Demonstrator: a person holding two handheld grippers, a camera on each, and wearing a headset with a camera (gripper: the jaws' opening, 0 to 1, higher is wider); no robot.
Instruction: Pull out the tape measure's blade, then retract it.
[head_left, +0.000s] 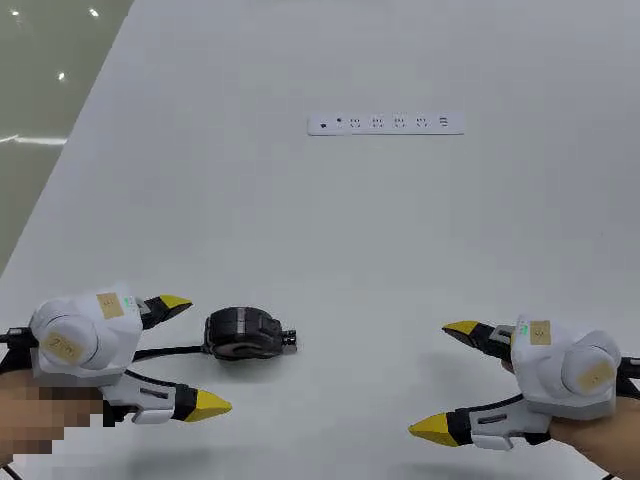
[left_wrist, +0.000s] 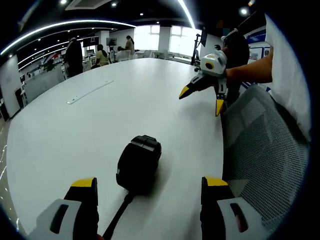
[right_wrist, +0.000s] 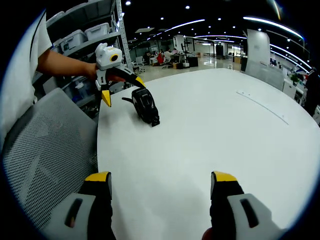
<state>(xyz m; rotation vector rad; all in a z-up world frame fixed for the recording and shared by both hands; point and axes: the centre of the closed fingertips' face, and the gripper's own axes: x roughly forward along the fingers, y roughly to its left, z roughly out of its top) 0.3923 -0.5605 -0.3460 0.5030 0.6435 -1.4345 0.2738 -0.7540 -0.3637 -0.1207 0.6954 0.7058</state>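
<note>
Left gripper gapes wide, clasping nothing; the black tape measure lies just ahead of its yellow tips on the white table, its strap vanishing under the gripper; right gripper, equally wide and empty, hovers well apart; a power strip lies beyond.

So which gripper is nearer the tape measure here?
Left. The left gripper is open, with the tape measure lying just ahead of its jaws; the right gripper, also open, is far off on its other side.
</note>
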